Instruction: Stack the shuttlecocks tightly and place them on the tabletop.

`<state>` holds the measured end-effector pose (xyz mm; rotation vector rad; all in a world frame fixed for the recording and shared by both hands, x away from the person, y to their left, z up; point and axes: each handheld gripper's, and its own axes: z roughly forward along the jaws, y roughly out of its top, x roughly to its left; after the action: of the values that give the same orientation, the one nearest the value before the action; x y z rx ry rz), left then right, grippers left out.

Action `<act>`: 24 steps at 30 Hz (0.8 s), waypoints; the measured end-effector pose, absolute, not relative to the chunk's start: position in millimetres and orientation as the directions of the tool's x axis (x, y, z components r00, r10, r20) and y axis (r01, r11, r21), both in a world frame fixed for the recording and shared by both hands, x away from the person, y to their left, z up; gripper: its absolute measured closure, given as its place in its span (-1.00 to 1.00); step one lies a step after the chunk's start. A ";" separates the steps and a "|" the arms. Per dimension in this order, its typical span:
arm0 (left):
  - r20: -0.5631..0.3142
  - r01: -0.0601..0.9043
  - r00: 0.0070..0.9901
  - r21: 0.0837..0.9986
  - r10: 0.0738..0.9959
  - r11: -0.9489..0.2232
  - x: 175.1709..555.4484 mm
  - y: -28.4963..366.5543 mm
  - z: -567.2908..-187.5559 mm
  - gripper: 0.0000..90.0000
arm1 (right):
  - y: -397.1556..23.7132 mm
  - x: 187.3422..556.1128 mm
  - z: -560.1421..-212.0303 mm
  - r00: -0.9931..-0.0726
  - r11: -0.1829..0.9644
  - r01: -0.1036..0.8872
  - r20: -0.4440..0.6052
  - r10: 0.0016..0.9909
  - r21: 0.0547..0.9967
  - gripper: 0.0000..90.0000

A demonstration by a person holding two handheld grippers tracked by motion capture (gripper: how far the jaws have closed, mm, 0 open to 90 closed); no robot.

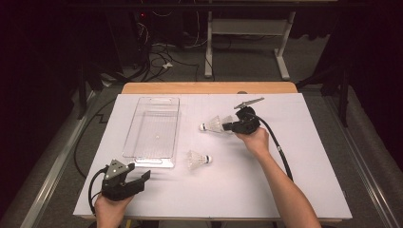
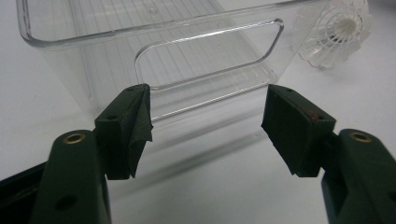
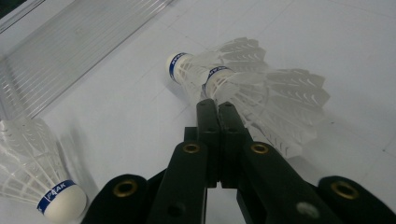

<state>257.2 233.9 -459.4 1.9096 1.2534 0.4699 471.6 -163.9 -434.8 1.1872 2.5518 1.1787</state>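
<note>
dim room with cables and table legs at the top of the high view, white table cover filling the middle. near the centre right, a white shuttlecock lying on its side, cork toward the left of the frame, feather skirt pinched at its edge by the right gripper; seen up close in the right gripper view as that shuttlecock with the right gripper jaws drawn together, apparently clamped on a thin feather edge. just below and left of it, well apart, a second shuttlecock resting on the cover, cork to the right. further left, a clear plastic bin standing open, upper left of centre. at the bottom left, left gripper held low near the bin's near end, jaws spread wide and holding nothing, the bin's handle cut-out straight ahead of the left gripper. likely step: grasp made, lift not yet begun. next move probably calls for raising gently, carrying left over the bin, keeping the light feather grip from slipping.
</note>
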 end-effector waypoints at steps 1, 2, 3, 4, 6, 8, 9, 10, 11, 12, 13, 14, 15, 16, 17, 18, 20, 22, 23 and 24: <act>-0.112 0.597 0.442 0.777 0.890 -0.198 257.2 233.6 -459.6 -0.25 | -162.6 471.9 -435.1 -0.697 0.406 0.614 0.223 0.681 0.678 1.00; -0.113 0.597 0.442 0.777 0.890 -0.199 257.2 233.5 -459.6 -0.25 | -160.5 471.7 -435.5 -0.699 0.408 0.615 0.227 0.678 0.675 1.00; -0.110 0.598 0.445 0.776 0.889 -0.203 257.3 233.8 -459.6 -0.25 | -159.1 471.9 -435.6 -0.704 0.414 0.610 0.223 0.674 0.675 1.00; -0.111 0.598 0.445 0.775 0.889 -0.203 257.4 233.8 -459.6 -0.25 | -157.8 471.9 -435.7 -0.706 0.416 0.610 0.224 0.672 0.675 1.00; -0.113 0.598 0.444 0.777 0.889 -0.200 257.3 233.4 -459.8 -0.25 | -155.7 471.7 -435.8 -0.712 0.420 0.606 0.225 0.665 0.676 1.00; -0.112 0.598 0.444 0.776 0.889 -0.201 257.4 233.4 -459.8 -0.25 | -153.9 471.7 -436.2 -0.718 0.425 0.602 0.224 0.659 0.676 1.00; -0.112 0.598 0.444 0.776 0.889 -0.201 257.4 233.5 -459.8 -0.25 | -153.5 471.8 -436.4 -0.720 0.427 0.599 0.224 0.656 0.678 1.00; -0.113 0.598 0.445 0.776 0.889 -0.201 257.5 233.5 -459.9 -0.25 | -153.4 471.8 -436.5 -0.722 0.426 0.599 0.227 0.654 0.678 1.00; -0.113 0.598 0.445 0.776 0.889 -0.201 257.6 233.4 -459.9 -0.25 | -153.4 471.7 -436.7 -0.721 0.425 0.601 0.230 0.653 0.677 1.00; -0.112 0.598 0.446 0.776 0.888 -0.202 257.6 233.4 -459.9 -0.25 | -153.5 471.4 -436.9 -0.720 0.423 0.604 0.235 0.653 0.675 1.00; -0.112 0.598 0.446 0.776 0.888 -0.203 257.6 233.4 -459.9 -0.25 | -154.0 471.2 -437.6 -0.723 0.427 0.603 0.236 0.649 0.674 1.00; -0.112 0.598 0.447 0.776 0.888 -0.203 257.7 233.3 -459.9 -0.25 | -154.1 470.9 -438.3 -0.723 0.424 0.603 0.239 0.648 0.676 1.00; -0.112 0.597 0.446 0.776 0.888 -0.203 257.7 233.2 -460.0 -0.25 | -154.4 470.2 -439.1 -0.723 0.421 0.604 0.244 0.646 0.677 1.00; -0.108 0.598 0.449 0.774 0.887 -0.209 257.8 233.5 -459.8 -0.25 | -154.4 469.5 -439.4 -0.723 0.418 0.605 0.248 0.645 0.678 1.00; -0.110 0.598 0.448 0.775 0.887 -0.206 257.7 233.1 -459.9 -0.25 | -154.3 469.0 -439.7 -0.725 0.416 0.604 0.251 0.642 0.680 1.00; -0.109 0.596 0.449 0.776 0.887 -0.206 257.5 233.2 -459.8 -0.25 | -154.0 468.7 -440.2 -0.728 0.417 0.600 0.250 0.639 0.683 1.00; -0.108 0.596 0.450 0.776 0.887 -0.208 257.1 233.3 -459.5 -0.25 | -152.6 467.8 -440.1 -0.729 0.416 0.598 0.248 0.638 0.685 1.00; -0.108 0.596 0.451 0.776 0.886 -0.209 256.9 233.1 -459.4 -0.25 | -151.9 468.0 -440.3 -0.729 0.418 0.596 0.244 0.639 0.686 1.00; -0.107 0.595 0.451 0.776 0.886 -0.209 256.9 233.1 -459.4 -0.25 | -151.8 468.3 -440.9 -0.725 0.415 0.600 0.246 0.643 0.684 1.00; -0.107 0.596 0.452 0.775 0.886 -0.210 256.9 233.1 -459.5 -0.25 | -152.1 468.7 -441.5 -0.724 0.415 0.601 0.246 0.645 0.683 1.00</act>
<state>256.9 233.1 -459.5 1.9174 1.2434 0.4677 468.7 -152.1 -441.5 1.1442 2.5953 1.2167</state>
